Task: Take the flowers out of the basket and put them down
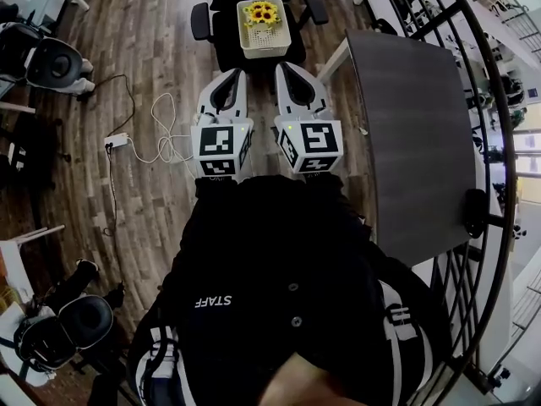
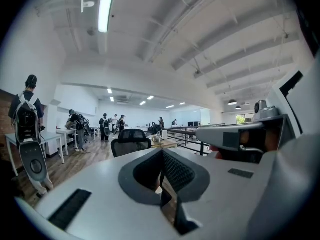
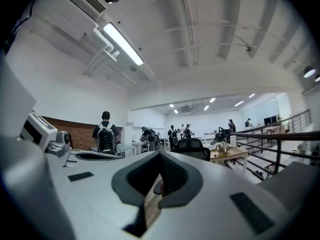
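Nearest the head camera is the person's dark jacket, and just beyond it at 12 o'clock the two marker cubes sit side by side. From them the left gripper (image 1: 240, 73) and right gripper (image 1: 280, 66) point forward, almost parallel. Each gripper's own view shows its jaws pressed together at the tips with nothing between them. Past the tips, still at 12 o'clock and near but apart, a white perforated basket (image 1: 269, 42) stands on the seat of a black office chair (image 1: 221, 36). Its long axis runs from 6 to 12 o'clock. The flowers (image 1: 260, 13), yellow sunflower heads, lie inside it, bunched at its 12 o'clock end, so they are still to be lifted out. The basket sits roughly on the line between the two grippers. The right tip looks a shade closer, but I judge either could reach it. That reach would have to go forward and down past the near rim, with the jaws spread first. A grey table (image 1: 406, 134) lies at 3 o'clock, and it looks like one place the flowers could be set down. The stems are hard to make out, so which way they run is unclear. Both gripper views look level across the room above the basket and show only the chair back (image 2: 131, 136), not the flowers.
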Motion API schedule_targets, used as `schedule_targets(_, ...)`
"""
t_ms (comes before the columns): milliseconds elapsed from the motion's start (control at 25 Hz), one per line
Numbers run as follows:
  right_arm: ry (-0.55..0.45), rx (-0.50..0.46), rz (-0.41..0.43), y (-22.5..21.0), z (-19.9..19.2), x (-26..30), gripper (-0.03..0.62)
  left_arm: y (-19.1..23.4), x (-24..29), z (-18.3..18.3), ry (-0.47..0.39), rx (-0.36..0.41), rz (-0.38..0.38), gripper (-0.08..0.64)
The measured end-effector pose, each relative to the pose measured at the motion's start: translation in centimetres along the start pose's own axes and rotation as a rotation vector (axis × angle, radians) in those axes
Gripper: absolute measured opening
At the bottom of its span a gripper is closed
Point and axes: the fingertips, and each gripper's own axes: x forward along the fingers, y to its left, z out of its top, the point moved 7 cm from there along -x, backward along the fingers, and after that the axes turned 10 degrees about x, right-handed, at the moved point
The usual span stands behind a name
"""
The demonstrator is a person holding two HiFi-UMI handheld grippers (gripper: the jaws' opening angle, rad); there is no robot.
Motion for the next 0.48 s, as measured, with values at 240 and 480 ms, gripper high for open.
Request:
schedule_targets(240, 0.044, 0.004, -0.023, 1.0, -1.5, 1.2, 0.014, 1.8, -0.6, -1.7, 0.028, -0.015, -0.015, 0.001)
schedule_targets(480, 0.075, -0.014, -0.055, 2.2, -3.0, 1.4, 0.014, 3.5, -2.1, -3.8, 0.058, -0.039, -0.032, 0.000)
